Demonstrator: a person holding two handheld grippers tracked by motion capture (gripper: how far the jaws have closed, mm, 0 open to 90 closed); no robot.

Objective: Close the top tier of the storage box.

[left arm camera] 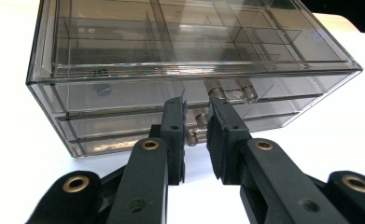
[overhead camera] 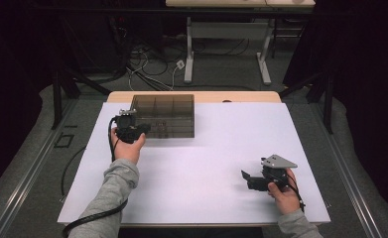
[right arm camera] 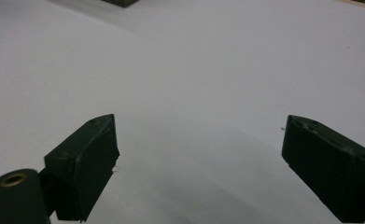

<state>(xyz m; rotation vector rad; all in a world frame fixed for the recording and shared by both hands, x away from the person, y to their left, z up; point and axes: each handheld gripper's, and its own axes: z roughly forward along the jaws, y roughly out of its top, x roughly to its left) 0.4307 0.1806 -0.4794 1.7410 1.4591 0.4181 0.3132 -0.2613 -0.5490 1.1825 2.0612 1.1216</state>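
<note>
Thing: smoky clear plastic drawer organizer box (overhead camera: 162, 115) at far left of white table (overhead camera: 221, 163) | Left gripper (left arm camera: 196, 128): jaws nearly closed around small drawer knob (left arm camera: 193, 138), contact unclear | Right gripper (right arm camera: 199, 154): wide open, empty, over bare table | Handling: probably light, stiff, slippery, brittle; hold by knob, pull straight.

The smoky clear plastic compartment box (overhead camera: 163, 115) sits on the white-topped desk (overhead camera: 206, 163) toward its far left. The left gripper (overhead camera: 130, 130) is at the box's near left corner; the right gripper (overhead camera: 253, 179) is well apart, near the desk's front right.
</note>
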